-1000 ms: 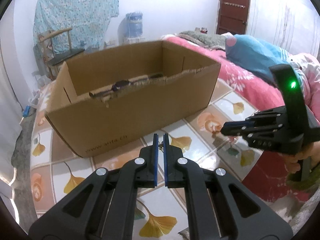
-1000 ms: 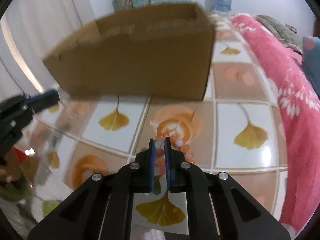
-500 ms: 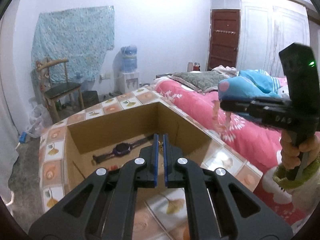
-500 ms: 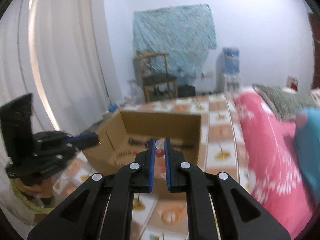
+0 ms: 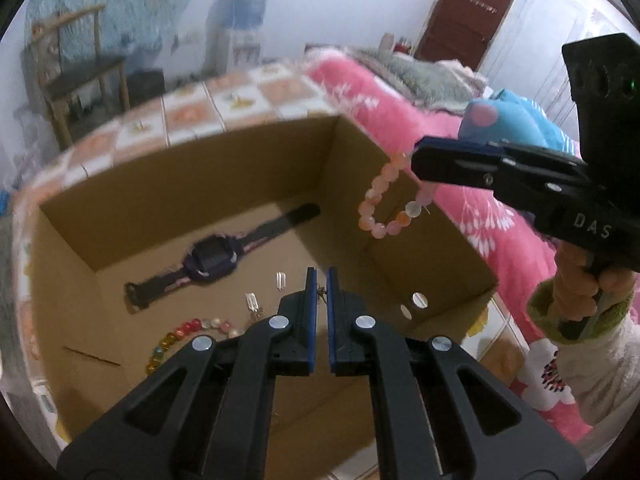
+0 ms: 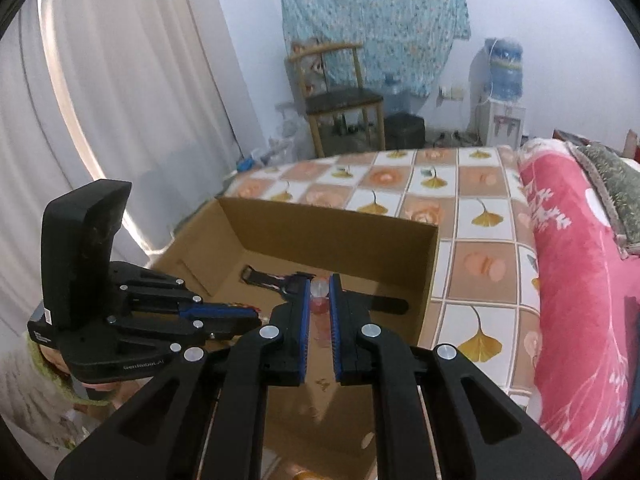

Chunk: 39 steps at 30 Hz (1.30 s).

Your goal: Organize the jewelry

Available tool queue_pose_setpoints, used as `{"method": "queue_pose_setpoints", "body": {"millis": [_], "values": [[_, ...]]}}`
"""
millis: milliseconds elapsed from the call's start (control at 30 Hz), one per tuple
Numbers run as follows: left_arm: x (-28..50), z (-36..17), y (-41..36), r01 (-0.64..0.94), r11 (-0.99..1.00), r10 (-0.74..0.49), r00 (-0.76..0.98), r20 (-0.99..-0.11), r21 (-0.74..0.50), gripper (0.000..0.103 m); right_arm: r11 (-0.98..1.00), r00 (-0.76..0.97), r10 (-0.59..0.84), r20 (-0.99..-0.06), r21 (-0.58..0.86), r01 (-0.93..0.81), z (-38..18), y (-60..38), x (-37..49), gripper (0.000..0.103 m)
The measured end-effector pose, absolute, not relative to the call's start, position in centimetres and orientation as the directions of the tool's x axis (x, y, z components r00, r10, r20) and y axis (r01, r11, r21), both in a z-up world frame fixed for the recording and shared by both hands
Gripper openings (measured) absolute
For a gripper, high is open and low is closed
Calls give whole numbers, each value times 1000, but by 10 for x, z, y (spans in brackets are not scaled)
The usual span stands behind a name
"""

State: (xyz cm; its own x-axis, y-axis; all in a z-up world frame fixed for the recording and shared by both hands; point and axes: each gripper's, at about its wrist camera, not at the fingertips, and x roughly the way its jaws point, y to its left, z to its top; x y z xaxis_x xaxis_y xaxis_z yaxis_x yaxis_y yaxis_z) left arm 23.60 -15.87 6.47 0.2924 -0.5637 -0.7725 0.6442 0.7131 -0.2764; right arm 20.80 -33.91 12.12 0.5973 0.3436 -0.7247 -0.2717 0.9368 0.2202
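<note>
The right gripper [image 5: 418, 158] hangs above the right end of an open cardboard box [image 5: 452, 240], its jaws clamped on a pink and white bead bracelet [image 5: 394, 204]. In the left wrist view the bracelet's top is pinched at the gripper's tip and the rest of the loop dangles free below it, over the inside of the box near its right wall. In the right wrist view a few beads [image 6: 319, 300] sit squeezed between the blue pads, with the box floor beneath them.

The left gripper [image 5: 320, 280] is over the near half of the box with its jaws nearly together. A small brownish piece of jewelry [image 5: 321, 291] shows in the narrow slit between the pads, just behind the tips; it is too small to tell what kind it is.

On the box floor lie a dark wristwatch [image 5: 212, 260] with its strap stretched out flat toward the far wall, a multicoloured bead bracelet [image 5: 188, 334] near the front left, and two small pale earrings [image 5: 266, 292] between the watch and the left gripper.

The box stands on a table [image 6: 480, 248] covered in a tiled cloth with ginkgo leaf print, beside a bed with a pink blanket [image 6: 576, 280].
</note>
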Motion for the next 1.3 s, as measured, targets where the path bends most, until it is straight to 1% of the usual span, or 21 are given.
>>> {"method": "queue_pose_setpoints", "body": {"millis": [33, 67, 100, 167, 333, 367, 533, 567, 633, 667, 700, 900, 1000, 1067, 1133, 1200, 1267, 1300], "values": [[239, 62, -158, 641, 711, -567, 278, -775, -290, 5, 938, 595, 340, -729, 216, -272, 120, -338, 212, 9], [241, 59, -157, 634, 709, -570, 260, -780, -307, 8, 939, 590, 336, -734, 209, -274, 117, -338, 217, 9], [242, 57, -156, 628, 710, -571, 252, -781, -317, 15, 939, 588, 334, -737, 208, -274, 116, -337, 217, 10], [247, 56, -152, 612, 708, -592, 244, -768, -352, 20, 939, 584, 333, -740, 205, -275, 115, -336, 219, 10], [250, 60, -140, 592, 712, -617, 267, -741, -379, 22, 940, 561, 327, -760, 200, -278, 110, -334, 224, 10], [250, 64, -136, 589, 713, -619, 276, -735, -381, 23, 939, 554, 328, -765, 200, -279, 110, -333, 225, 10], [237, 82, -109, 572, 745, -610, 379, -696, -342, 41, 938, 482, 294, -826, 153, -310, 104, -319, 233, 10], [232, 86, -102, 567, 750, -612, 398, -684, -341, 47, 938, 465, 281, -840, 137, -318, 102, -315, 235, 10], [224, 92, -90, 556, 758, -612, 429, -664, -341, 52, 936, 428, 253, -868, 109, -334, 96, -307, 240, 10], [218, 95, -83, 545, 769, -605, 451, -656, -334, 57, 934, 396, 239, -886, 98, -345, 92, -301, 243, 10], [214, 96, -80, 539, 776, -598, 462, -654, -328, 59, 932, 367, 224, -903, 88, -353, 87, -297, 247, 10], [180, 105, -48, 500, 811, -570, 555, -607, -304, 66, 900, 234, 68, -970, -42, -434, 59, -265, 254, 10], [168, 103, -40, 487, 818, -563, 570, -599, -306, 68, 858, 230, -71, -971, -177, -483, 45, -253, 253, 11], [161, 100, -36, 481, 820, -561, 570, -600, -309, 68, 842, 223, -129, -966, -225, -490, 39, -251, 254, 11], [153, 97, -32, 481, 819, -562, 567, -602, -312, 69, 842, 223, -155, -962, -247, -480, 40, -254, 255, 14], [145, 95, -28, 478, 819, -564, 567, -600, -317, 69, 850, 250, -173, -953, -273, -451, 49, -258, 255, 23], [137, 94, -25, 476, 822, -559, 571, -601, -313, 70, 868, 278, -157, -948, -266, -419, 63, -263, 253, 26], [133, 95, -23, 473, 828, -551, 579, -601, -303, 73, 878, 294, -149, -944, -263, -401, 71, -265, 251, 26]]}}
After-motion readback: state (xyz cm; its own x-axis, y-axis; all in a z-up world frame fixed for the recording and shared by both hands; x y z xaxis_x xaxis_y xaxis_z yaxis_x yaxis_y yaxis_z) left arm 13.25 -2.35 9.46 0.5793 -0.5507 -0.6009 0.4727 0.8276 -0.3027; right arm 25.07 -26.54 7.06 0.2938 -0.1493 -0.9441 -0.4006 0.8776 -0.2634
